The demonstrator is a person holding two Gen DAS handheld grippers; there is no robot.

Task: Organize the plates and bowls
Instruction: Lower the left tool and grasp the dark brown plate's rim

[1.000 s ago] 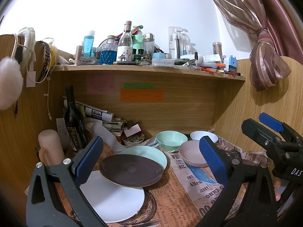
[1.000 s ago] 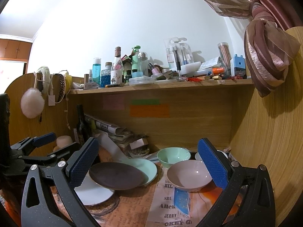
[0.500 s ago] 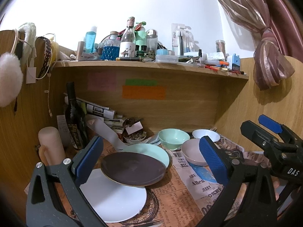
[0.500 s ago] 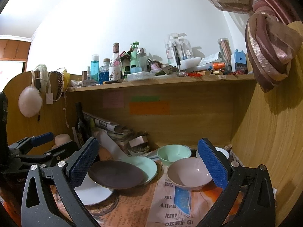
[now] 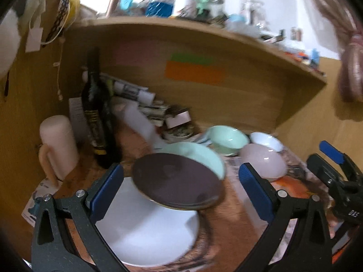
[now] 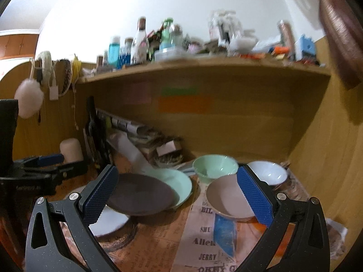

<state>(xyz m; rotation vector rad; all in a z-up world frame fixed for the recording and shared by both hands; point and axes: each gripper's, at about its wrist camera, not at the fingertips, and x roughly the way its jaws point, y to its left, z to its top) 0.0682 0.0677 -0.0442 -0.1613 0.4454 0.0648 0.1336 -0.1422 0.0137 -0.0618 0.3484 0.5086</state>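
While both pictures are a bit blurry, the dishes on the desk are easy to see. The left gripper (image 5: pixel 181 190) has its two blue fingers spread wide apart, and nothing is between them. The right gripper (image 6: pixel 177 195) also has its fingers spread wide and holds nothing. In the left wrist view, a dark brown plate (image 5: pixel 177 181) sits in the middle, just past the left gripper. It lies partly on top of a white plate (image 5: pixel 147 231) at the front and partly on a mint green plate (image 5: pixel 204 156) behind it. To the right of these plates there are three bowls close together. The mint green bowl (image 5: pixel 226 138) is at the back, the white bowl (image 5: pixel 266 140) is to the right of it, and the pink bowl (image 5: pixel 263 161) is in front of them. In the right wrist view, the pink bowl sits just behind the right gripper's right finger, which hides part of it. All the dishes rest on newspaper (image 6: pixel 204 238) that covers the desk. A tall dark bottle (image 5: pixel 96 117) stands at the back left, next to a pale pink cup (image 5: pixel 59 145) with a handle. A wooden shelf (image 6: pixel 204 68) above is full of bottles and small things. The right gripper shows at the right edge of the left wrist view, apart from the bowls.
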